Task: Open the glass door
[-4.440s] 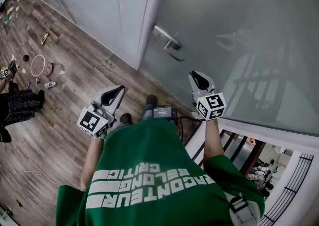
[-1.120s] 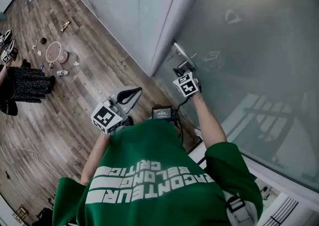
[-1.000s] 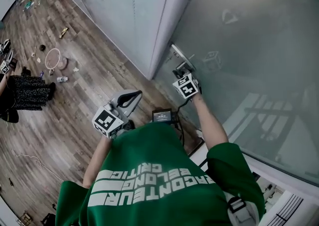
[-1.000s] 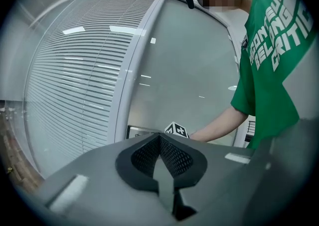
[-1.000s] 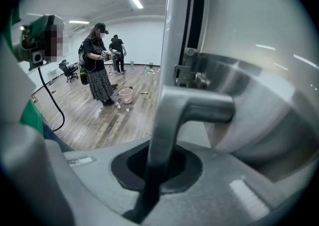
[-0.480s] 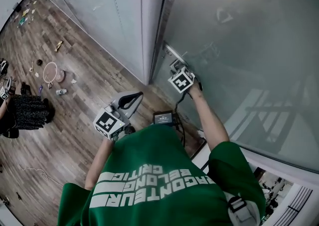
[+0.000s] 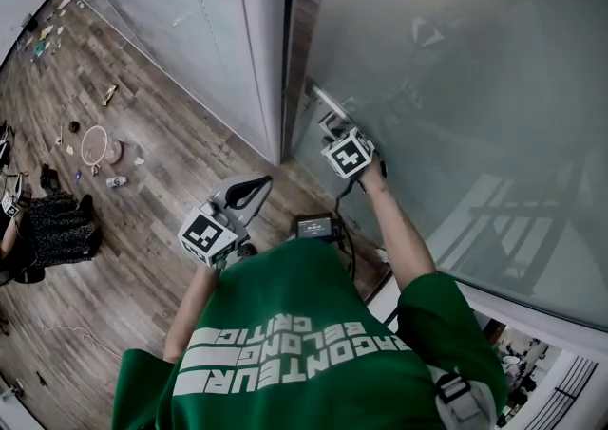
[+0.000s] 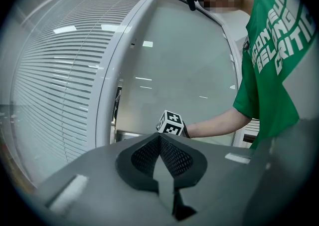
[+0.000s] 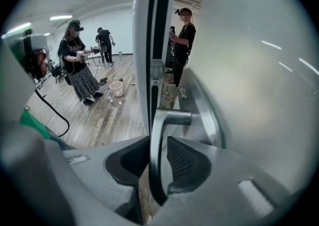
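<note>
Right gripper (image 9: 158,142) is at the door handle (image 9: 172,118), pointing steeply down, jaws apart and just been opening. The lever runs down between the pads, close against the left one, with a gap showing to the right pad, so no clamp. Left gripper (image 8: 160,139) has its jaws together and nothing in them. In the head view it sits left of and nearer than the right gripper, well apart from the door, pointing roughly level toward it. Glass door (image 7: 456,67) is frosted and fills the right side of the head view. It stands ajar, with a narrow dark gap between its left edge and the white frame post (image 7: 261,39). The handle sits on a metal backplate (image 9: 199,105) at the door's left edge, just right of that gap. Through the gap the right gripper view shows wood floor (image 9: 107,117) and several people (image 9: 79,63) standing far off. A slatted panel (image 8: 55,85) is left of the post. The person's green shirt (image 7: 294,343) fills the near bottom of the head view.
</note>
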`<act>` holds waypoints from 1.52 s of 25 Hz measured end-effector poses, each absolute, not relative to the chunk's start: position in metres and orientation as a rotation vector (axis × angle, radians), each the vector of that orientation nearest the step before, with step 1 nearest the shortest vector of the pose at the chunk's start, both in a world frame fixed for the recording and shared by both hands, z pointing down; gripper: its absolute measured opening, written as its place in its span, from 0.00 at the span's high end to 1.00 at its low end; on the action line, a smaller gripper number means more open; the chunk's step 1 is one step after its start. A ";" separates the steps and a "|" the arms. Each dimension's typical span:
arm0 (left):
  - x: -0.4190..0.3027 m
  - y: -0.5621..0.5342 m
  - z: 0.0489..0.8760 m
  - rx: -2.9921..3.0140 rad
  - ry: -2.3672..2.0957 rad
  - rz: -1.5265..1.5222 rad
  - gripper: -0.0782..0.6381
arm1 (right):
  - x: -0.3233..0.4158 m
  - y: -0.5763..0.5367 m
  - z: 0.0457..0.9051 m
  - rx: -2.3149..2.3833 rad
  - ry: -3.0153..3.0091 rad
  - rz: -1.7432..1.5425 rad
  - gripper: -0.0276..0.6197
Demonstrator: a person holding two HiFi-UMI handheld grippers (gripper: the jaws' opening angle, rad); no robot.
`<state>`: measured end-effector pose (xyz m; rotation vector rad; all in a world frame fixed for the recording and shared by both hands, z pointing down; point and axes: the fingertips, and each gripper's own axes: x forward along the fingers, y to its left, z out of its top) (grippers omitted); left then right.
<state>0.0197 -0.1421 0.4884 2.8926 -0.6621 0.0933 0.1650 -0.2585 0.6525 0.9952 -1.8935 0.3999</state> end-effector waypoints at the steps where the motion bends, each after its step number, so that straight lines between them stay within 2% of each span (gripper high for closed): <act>1: 0.021 -0.143 0.490 2.895 -0.660 0.093 0.87 | 0.164 -0.260 0.653 0.995 -1.904 0.413 0.82; 14: 0.046 -0.145 0.494 2.884 -0.694 0.100 0.87 | 0.181 -0.280 0.654 0.976 -1.912 0.483 0.86; 29: 0.110 -0.145 0.501 2.900 -0.691 0.139 0.87 | 0.246 -0.339 0.662 1.113 -1.929 0.528 0.87; 33: 0.123 -0.150 0.505 2.910 -0.653 0.145 0.87 | 0.252 -0.342 0.673 1.104 -1.967 0.678 0.87; 38: 0.147 -0.152 0.503 2.909 -0.530 0.121 0.87 | 0.284 -0.359 0.673 1.176 -1.944 0.684 0.87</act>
